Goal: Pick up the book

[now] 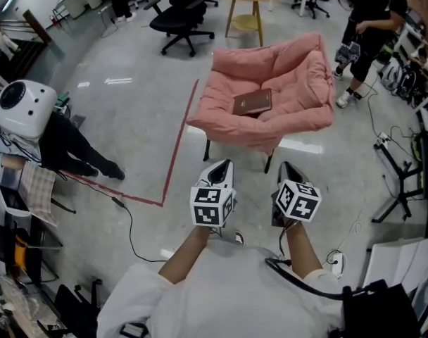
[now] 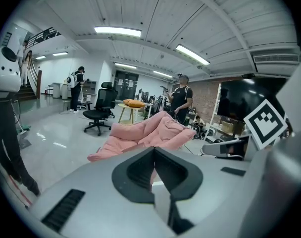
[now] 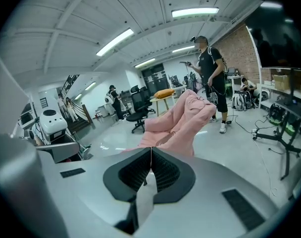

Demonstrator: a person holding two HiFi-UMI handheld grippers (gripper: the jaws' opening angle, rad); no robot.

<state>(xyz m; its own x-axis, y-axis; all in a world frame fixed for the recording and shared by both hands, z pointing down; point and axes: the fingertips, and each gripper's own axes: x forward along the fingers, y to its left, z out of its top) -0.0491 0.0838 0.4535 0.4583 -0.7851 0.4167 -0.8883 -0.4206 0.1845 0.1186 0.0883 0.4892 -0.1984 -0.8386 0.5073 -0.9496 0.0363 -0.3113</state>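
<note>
**Head view.** Book (image 1: 253, 102), dark brown, lies flat on the seat of the pink chair (image 1: 309, 76), upper centre of frame. Left gripper (image 1: 224, 165) and right gripper (image 1: 287, 167) are side by side at lower centre, pointing toward the chair and well apart from the book.

**Left gripper view.** Jaws pressed together, nothing between them. Chair at centre; book not visible from here.

**Right gripper view.** Jaws likewise closed tip to tip and empty. Chair's side at centre right; book hidden.

**Handling (judgement).** Looks like a hardcover: stiff, moderately light, smooth cover that may slip. The soft cushion should give under a jaw. Best hold is the near edge, clamping the full thickness so the covers don't fan open.
</note>
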